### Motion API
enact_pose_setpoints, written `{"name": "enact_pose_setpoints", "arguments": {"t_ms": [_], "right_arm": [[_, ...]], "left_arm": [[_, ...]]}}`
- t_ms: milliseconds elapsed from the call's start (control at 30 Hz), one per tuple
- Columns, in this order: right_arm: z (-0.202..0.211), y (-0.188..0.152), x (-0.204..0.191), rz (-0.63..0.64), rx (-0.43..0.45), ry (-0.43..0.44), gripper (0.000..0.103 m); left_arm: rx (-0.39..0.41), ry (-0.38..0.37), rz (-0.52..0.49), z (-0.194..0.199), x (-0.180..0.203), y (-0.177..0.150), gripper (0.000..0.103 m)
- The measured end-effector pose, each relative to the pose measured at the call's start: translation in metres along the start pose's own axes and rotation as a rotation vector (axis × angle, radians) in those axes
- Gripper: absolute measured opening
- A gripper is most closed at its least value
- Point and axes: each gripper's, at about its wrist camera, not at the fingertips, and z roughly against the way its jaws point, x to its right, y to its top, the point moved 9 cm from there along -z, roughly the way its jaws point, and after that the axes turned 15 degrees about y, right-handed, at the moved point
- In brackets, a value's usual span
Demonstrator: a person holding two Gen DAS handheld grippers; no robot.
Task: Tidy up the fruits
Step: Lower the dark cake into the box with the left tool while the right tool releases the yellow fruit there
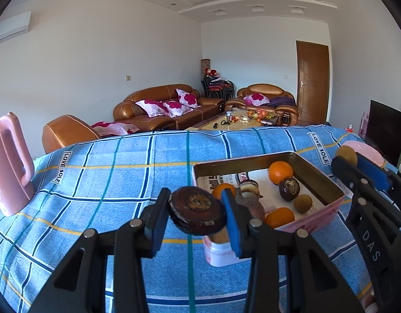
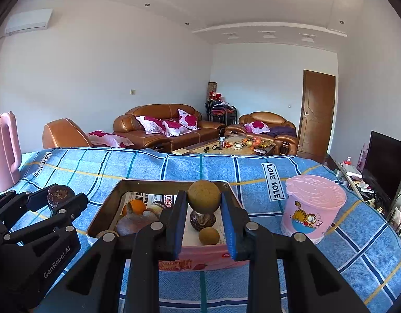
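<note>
Bench cloth point(image 1: 117, 182): woven blue check fabric, matt, slightly coarse.
Tray point(image 1: 317, 180): dull brassy metal inner wall, pink painted outside, newsprint paper lining.
Oranges point(image 1: 280, 172): pebbled glossy peel.
Dark fruit point(image 1: 196, 210): wrinkled, leathery, patchy skin.
Tan round fruit point(image 2: 204, 195): matt, finely rough.
Pink bucket point(image 2: 313, 206): smooth plastic, printed cartoon.
Pink jug point(image 1: 10, 164): smooth plastic, soft sheen.
Left claw point(image 1: 196, 211): matt black plastic, blue rubbery pads.
Sofa point(image 1: 161, 109): glossy brown leather.

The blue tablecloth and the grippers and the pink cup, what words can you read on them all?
"LOVE SOLE": patches on the blue tablecloth.
"DAS": right gripper, seen from the left wrist.
"GenRobot.AI": left gripper, seen from the right wrist.
Pink cup: a cartoon cat, its small print too small to read.
Newspaper lining the tin: big print, too blurred to read.
</note>
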Motion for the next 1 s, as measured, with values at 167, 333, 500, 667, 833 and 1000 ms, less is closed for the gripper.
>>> {"name": "enact_pose_setpoints", "arguments": {"t_ms": [167,333,500,667,833,1000], "right_arm": [[0.0,0.0,0.018,-0.019,-0.001,-0.035,0.028],[0.0,0.001,0.03,-0.037,-0.003,-0.064,0.028],[-0.004,0.001,0.035,-0.036,-0.006,-0.081,0.028],[-0.011,0.003,0.038,-0.035,-0.017,-0.082,0.028],[-0.028,0.006,0.04,-0.031,-0.039,-0.068,0.028],[-0.05,0.008,0.042,-0.047,-0.067,-0.025,0.028]], "left_arm": [[-0.008,-0.038,0.007,-0.002,0.02,0.004,0.042],[-0.011,-0.07,-0.001,-0.005,0.042,0.008,0.042],[-0.013,-0.087,0.001,-0.012,0.056,0.014,0.042],[-0.048,-0.092,0.021,-0.028,0.061,0.018,0.042],[-0.087,-0.101,0.036,-0.043,0.061,0.017,0.042],[-0.15,-0.138,0.044,-0.055,0.064,0.012,0.042]]}}
